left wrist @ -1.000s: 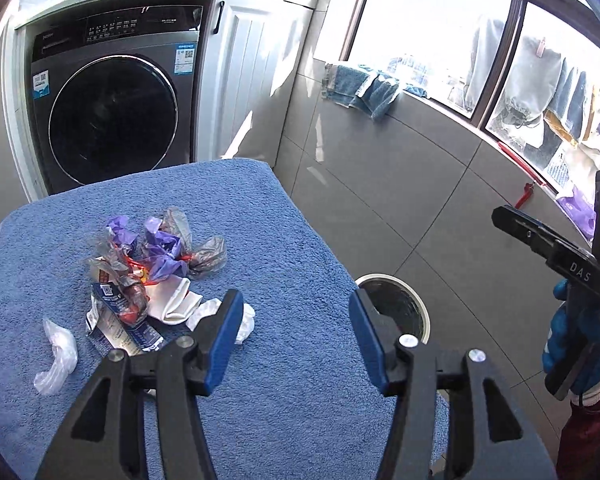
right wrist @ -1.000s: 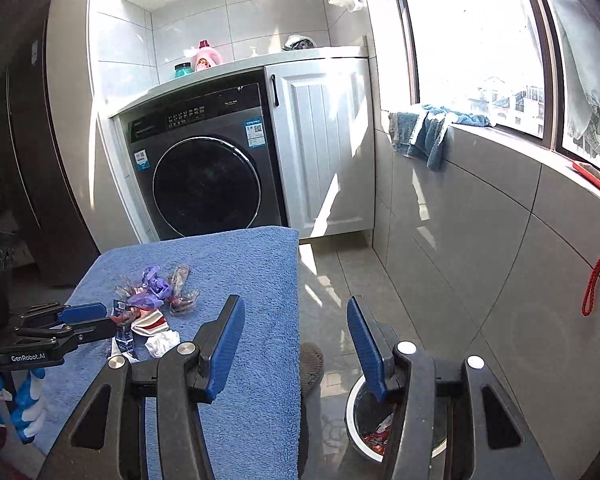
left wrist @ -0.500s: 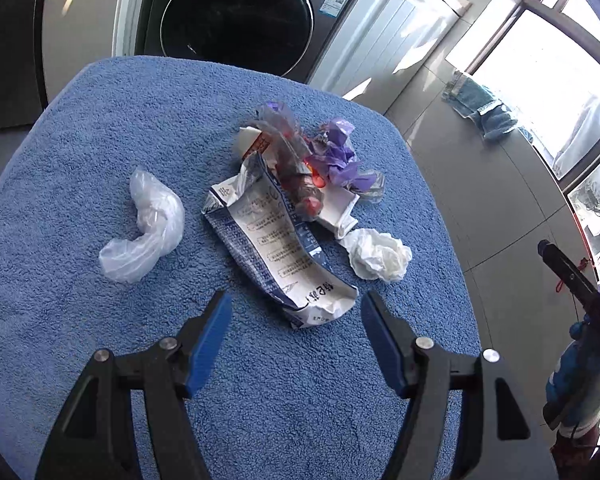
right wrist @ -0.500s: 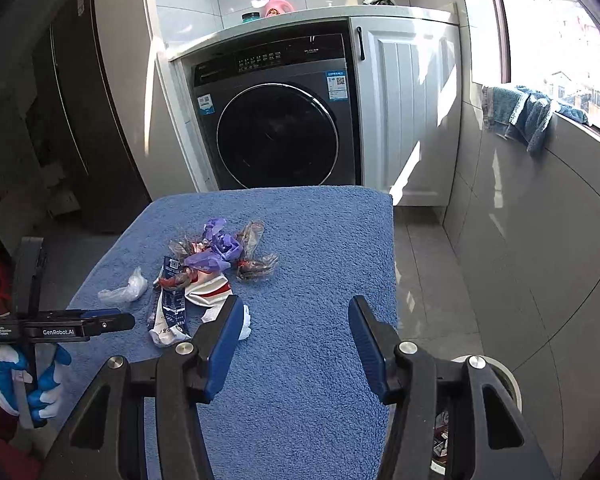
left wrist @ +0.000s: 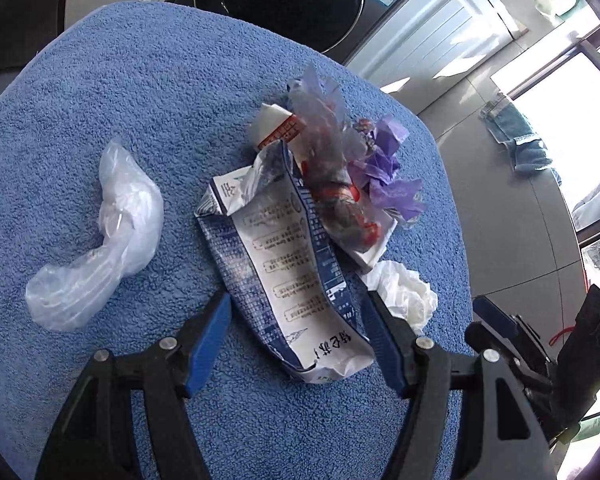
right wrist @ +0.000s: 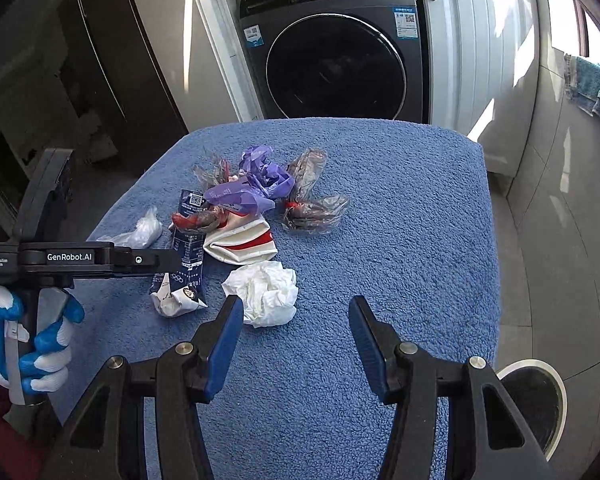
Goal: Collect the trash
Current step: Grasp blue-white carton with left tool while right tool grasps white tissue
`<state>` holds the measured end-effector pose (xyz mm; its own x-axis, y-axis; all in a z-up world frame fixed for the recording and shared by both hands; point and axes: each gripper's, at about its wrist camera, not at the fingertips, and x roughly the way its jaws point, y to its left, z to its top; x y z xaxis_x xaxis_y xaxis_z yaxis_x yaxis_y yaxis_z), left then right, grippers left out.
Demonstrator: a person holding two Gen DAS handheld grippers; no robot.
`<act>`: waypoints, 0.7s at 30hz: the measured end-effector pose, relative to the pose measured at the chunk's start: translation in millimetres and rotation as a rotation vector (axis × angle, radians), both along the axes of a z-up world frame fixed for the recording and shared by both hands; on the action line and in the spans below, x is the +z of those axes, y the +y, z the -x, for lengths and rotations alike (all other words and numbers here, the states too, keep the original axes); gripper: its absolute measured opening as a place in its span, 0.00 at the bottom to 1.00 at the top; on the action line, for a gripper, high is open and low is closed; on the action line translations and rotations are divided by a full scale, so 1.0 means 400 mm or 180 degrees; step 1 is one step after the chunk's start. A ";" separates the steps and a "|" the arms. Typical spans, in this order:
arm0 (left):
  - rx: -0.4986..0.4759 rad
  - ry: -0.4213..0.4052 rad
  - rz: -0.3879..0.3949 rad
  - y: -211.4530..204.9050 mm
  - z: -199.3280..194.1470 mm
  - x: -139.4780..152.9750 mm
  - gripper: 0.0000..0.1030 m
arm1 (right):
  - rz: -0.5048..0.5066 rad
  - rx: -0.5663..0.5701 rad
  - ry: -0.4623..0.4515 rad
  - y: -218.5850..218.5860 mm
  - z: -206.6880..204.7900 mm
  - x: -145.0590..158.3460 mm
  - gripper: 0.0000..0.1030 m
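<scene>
Trash sat in a heap on the blue towel [right wrist: 380, 220], in front of the washer [right wrist: 332, 68]. Going from the left of that heap: a clear bag [left wrist: 100, 236], then the flattened carton [left wrist: 288, 272], then a white tissue [right wrist: 266, 292] on its right. The left gripper [left wrist: 296, 336] had just been opening, jaws wide around the carton's near end, not pinching it. The right gripper [right wrist: 296, 340] hung released just beside the tissue, nothing in it. A bin [right wrist: 536, 404] stood on the floor right of the towel.

Washing machine [right wrist: 336, 60] — blue towel [right wrist: 380, 208] before it
</scene>
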<state>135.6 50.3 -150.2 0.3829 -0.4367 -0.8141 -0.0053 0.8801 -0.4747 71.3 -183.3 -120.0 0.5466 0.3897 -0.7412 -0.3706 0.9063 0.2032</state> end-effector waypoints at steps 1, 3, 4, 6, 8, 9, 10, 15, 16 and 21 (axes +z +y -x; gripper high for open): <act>0.0019 0.0029 0.0014 0.000 -0.003 -0.006 0.62 | 0.0003 0.0025 0.0029 0.008 -0.008 -0.010 0.51; 0.0068 0.0033 0.0032 0.002 -0.004 -0.012 0.61 | -0.0002 0.0071 0.0092 0.022 -0.021 -0.029 0.50; 0.0083 0.0037 0.0042 0.002 -0.006 -0.012 0.61 | -0.0006 0.0087 0.0124 0.028 -0.027 -0.037 0.51; 0.0113 0.0041 0.0059 0.004 -0.007 -0.014 0.61 | -0.0007 0.0113 0.0168 0.037 -0.036 -0.050 0.50; 0.0140 0.0050 0.0035 0.005 -0.009 -0.015 0.57 | -0.0014 0.0129 0.0185 0.046 -0.045 -0.059 0.50; 0.0152 0.0060 0.0021 0.007 -0.013 -0.015 0.53 | -0.0031 0.0138 0.0188 0.050 -0.049 -0.064 0.50; 0.0162 0.0072 0.0030 0.016 -0.012 -0.017 0.51 | -0.0053 0.0147 0.0191 0.055 -0.051 -0.068 0.50; 0.0244 0.0116 0.0205 0.050 -0.005 -0.026 0.44 | -0.0144 0.0199 0.0247 0.072 -0.059 -0.095 0.35; 0.0238 0.0110 0.0245 0.054 -0.002 -0.027 0.43 | -0.0150 0.0218 0.0253 0.073 -0.058 -0.099 0.33; 0.0087 0.0052 0.0321 0.058 0.029 -0.027 0.41 | -0.0220 0.0300 0.0227 0.090 -0.034 -0.101 0.20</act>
<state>124.1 73.7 -160.8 0.3828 -0.5063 -0.7727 -0.0373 0.8273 -0.5605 85.0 -147.5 -160.3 0.4521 0.4883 -0.7464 -0.4357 0.8511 0.2929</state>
